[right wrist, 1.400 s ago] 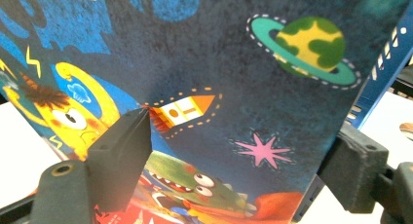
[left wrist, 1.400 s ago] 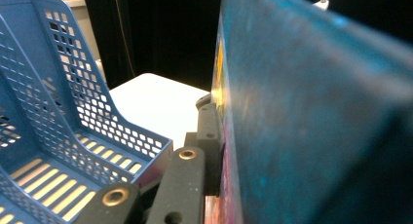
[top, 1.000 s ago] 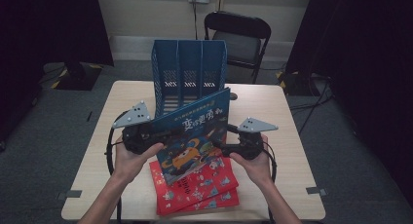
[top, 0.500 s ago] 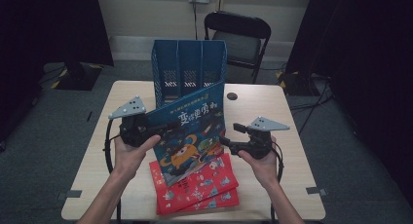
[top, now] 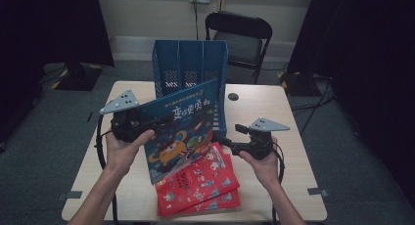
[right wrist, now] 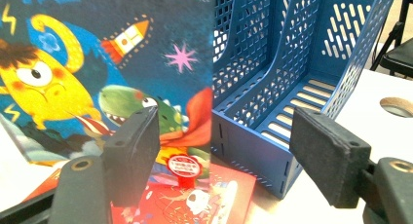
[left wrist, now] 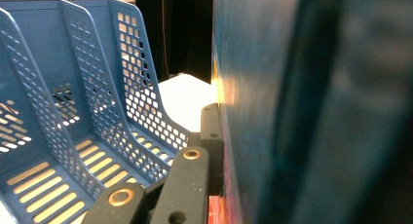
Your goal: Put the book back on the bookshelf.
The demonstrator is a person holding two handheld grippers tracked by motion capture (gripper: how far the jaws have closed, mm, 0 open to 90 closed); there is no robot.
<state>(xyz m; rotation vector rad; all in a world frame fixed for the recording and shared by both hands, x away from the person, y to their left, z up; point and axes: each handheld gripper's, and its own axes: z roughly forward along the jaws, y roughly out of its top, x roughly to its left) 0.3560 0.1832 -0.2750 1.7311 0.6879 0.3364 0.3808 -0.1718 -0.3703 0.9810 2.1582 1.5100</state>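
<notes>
A blue picture book (top: 183, 124) with a yellow monster on its cover stands tilted above the table, in front of the blue three-slot file rack (top: 191, 63). My left gripper (top: 164, 120) is shut on the book's upper left edge; in the left gripper view the book (left wrist: 292, 112) presses against the jaw beside the rack (left wrist: 73, 112). My right gripper (top: 227, 144) hangs open just right of the book's lower corner, apart from it. Its pads (right wrist: 131, 156) stand wide, with the book's (right wrist: 97, 63) right edge and the rack (right wrist: 292, 63) beyond them.
Red picture books (top: 200, 186) lie stacked on the wooden table (top: 274, 117) under the blue book; one red book (right wrist: 195, 195) lies below my right jaws. A round cable hole (top: 233, 96) lies right of the rack. A black chair (top: 240, 34) stands behind the table.
The right gripper has drawn back to the right, away from the book's edge. The left gripper has lifted the book higher and tipped it more upright, toward the rack.
</notes>
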